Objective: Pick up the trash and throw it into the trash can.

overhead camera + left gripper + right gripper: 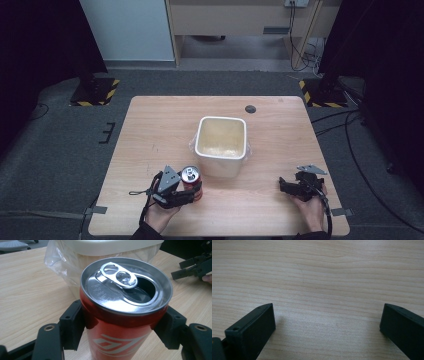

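Observation:
A red drink can (191,183) (122,315) with an opened silver top stands upright on the wooden table (160,130), just left of a white bin. My left gripper (189,192) (122,327) is shut on the can, one black jaw pressed against each side. My right gripper (283,185) (327,322) rests low over bare table at the front right, jaws wide apart with nothing between them.
A white square bin (222,145) (110,247) lined with a clear plastic bag stands mid-table, right behind the can. A small dark round disc (250,109) lies near the table's far edge. Bare wood lies between the two grippers.

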`<control>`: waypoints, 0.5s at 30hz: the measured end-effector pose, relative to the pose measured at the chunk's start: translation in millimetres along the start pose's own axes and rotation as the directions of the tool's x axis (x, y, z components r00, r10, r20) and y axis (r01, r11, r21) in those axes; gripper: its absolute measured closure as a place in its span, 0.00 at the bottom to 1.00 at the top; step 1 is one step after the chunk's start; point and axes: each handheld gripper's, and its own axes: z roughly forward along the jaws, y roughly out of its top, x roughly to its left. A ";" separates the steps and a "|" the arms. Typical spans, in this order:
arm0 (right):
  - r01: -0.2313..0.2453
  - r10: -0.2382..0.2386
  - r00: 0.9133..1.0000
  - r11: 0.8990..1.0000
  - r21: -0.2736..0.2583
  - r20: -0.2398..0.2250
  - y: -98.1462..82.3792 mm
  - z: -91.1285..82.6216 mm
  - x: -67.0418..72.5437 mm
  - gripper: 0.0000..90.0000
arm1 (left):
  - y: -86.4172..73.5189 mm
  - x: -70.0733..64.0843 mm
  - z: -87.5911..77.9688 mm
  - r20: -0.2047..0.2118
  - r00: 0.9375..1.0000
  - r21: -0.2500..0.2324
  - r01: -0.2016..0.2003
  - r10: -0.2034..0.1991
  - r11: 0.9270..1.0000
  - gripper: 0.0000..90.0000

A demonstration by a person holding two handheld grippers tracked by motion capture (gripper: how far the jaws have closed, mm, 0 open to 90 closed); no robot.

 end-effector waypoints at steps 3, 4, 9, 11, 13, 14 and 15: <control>0.000 0.000 1.000 1.000 0.000 0.000 0.0 0.0 0.0 0.00 | 0.7 0.1 -0.1 0.000 1.000 -0.007 -0.009 0.009 1.000 0.36; 0.000 0.000 1.000 1.000 0.000 0.000 0.0 0.0 0.0 0.00 | 1.0 0.2 -1.1 -0.001 1.000 -0.010 -0.008 0.008 1.000 0.36; 0.000 0.000 1.000 1.000 0.000 0.000 0.1 0.1 0.0 0.00 | 7.9 -0.2 -12.0 -0.011 1.000 -0.050 -0.010 0.010 0.999 0.36; 0.000 0.000 1.000 1.000 0.000 0.001 0.1 0.1 0.0 0.00 | 13.2 0.4 -21.7 -0.027 1.000 -0.079 0.003 -0.005 0.997 0.36; 0.000 0.000 1.000 1.000 0.000 0.001 0.1 0.1 0.1 0.00 | 14.8 0.7 -24.6 -0.029 1.000 -0.088 0.005 -0.007 0.996 0.36; 0.000 0.000 1.000 1.000 0.000 0.000 0.1 0.1 0.1 0.00 | 17.7 1.0 -29.3 -0.034 0.999 -0.101 0.004 -0.008 0.995 0.36; 0.000 0.000 1.000 1.000 0.000 0.001 0.1 0.1 0.0 0.00 | 17.7 1.0 -29.3 -0.034 0.999 -0.101 0.004 -0.008 0.995 0.36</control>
